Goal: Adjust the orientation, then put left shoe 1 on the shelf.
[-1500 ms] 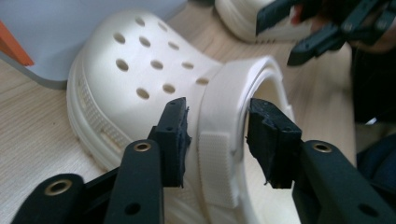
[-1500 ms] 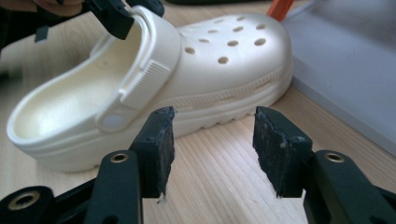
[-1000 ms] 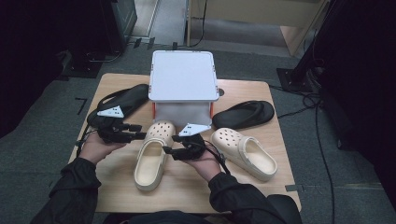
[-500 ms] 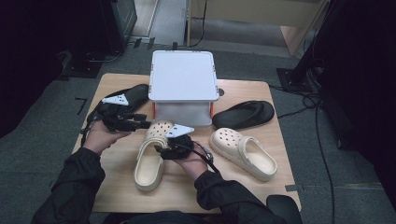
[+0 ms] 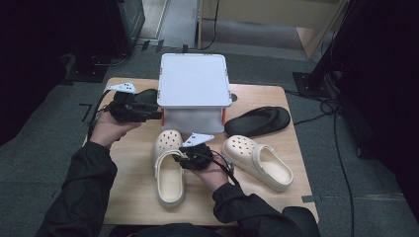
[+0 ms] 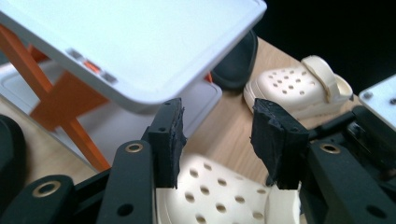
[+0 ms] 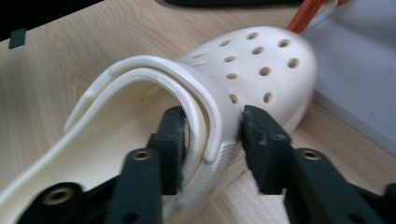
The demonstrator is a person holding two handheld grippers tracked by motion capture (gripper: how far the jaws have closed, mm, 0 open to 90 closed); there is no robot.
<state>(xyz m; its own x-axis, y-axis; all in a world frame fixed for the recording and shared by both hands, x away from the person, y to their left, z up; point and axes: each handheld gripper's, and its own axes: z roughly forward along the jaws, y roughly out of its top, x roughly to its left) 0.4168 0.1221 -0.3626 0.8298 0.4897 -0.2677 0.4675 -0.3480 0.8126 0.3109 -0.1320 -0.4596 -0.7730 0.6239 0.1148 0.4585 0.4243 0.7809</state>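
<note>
clog (image 7: 243,84) sits mid-table in front of the white box (image 5: 193,81); your right gripper (image 7: 212,128), jaws just closing, pinches its side wall at the strap for lifting. left gripper (image 6: 217,135) hangs released, empty, raised clear.

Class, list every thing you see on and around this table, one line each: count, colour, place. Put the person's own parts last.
Cream clogs: 2; left clog at table centre, right clog beside it.
Black slippers: 2; right slipper right of rack, left slipper partly hidden, left of rack.
Shoe rack: 1, white shelves, orange legs, table's far middle.
Table: 1, light wood.
Left gripper: black, jaws open, raised near the rack.
Right gripper: black, jaws have just been closing around the left clog's side wall.
Sleeves: 2, black, bottom.
</note>
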